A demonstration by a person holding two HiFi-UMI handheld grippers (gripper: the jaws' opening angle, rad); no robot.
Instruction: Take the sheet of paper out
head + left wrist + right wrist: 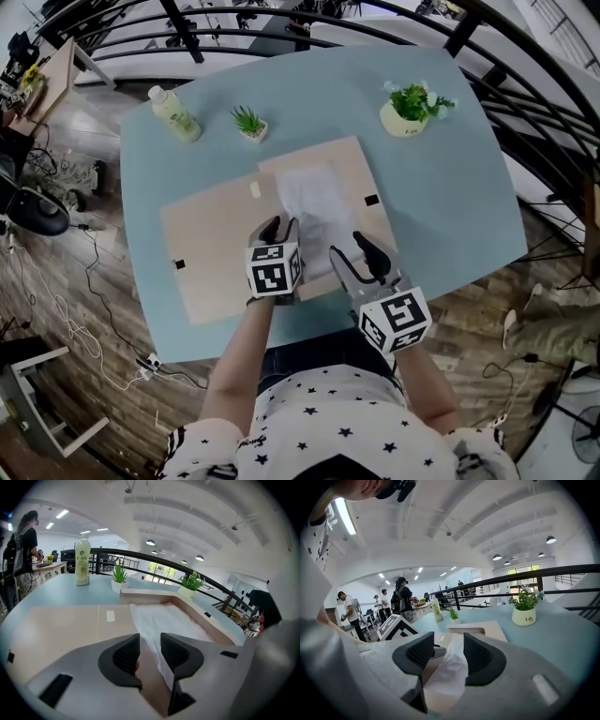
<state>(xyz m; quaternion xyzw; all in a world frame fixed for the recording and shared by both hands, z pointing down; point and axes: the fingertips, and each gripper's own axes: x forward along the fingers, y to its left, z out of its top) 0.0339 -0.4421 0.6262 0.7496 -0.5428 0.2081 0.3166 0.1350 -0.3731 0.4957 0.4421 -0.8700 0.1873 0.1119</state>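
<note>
An open tan folder point(211, 244) lies on the light blue table point(450, 206). A thin white sheet of paper point(314, 197) rests crumpled in its right half. My left gripper point(278, 228) sits low over the folder beside the sheet's left edge. Its jaws stand a narrow gap apart, and through that gap only the bare folder point(61, 625) shows, with the sheet point(164, 620) just to the right. My right gripper point(354, 251) is at the sheet's near right corner. In the right gripper view the bunched sheet point(450, 667) fills the space between the jaws of this gripper point(448, 656).
A pale green bottle point(174, 114), a small potted succulent point(249, 122) and a leafy plant in a white pot point(411, 108) stand along the table's far side. A black railing point(525, 103) curves behind the table. People stand at desks far off.
</note>
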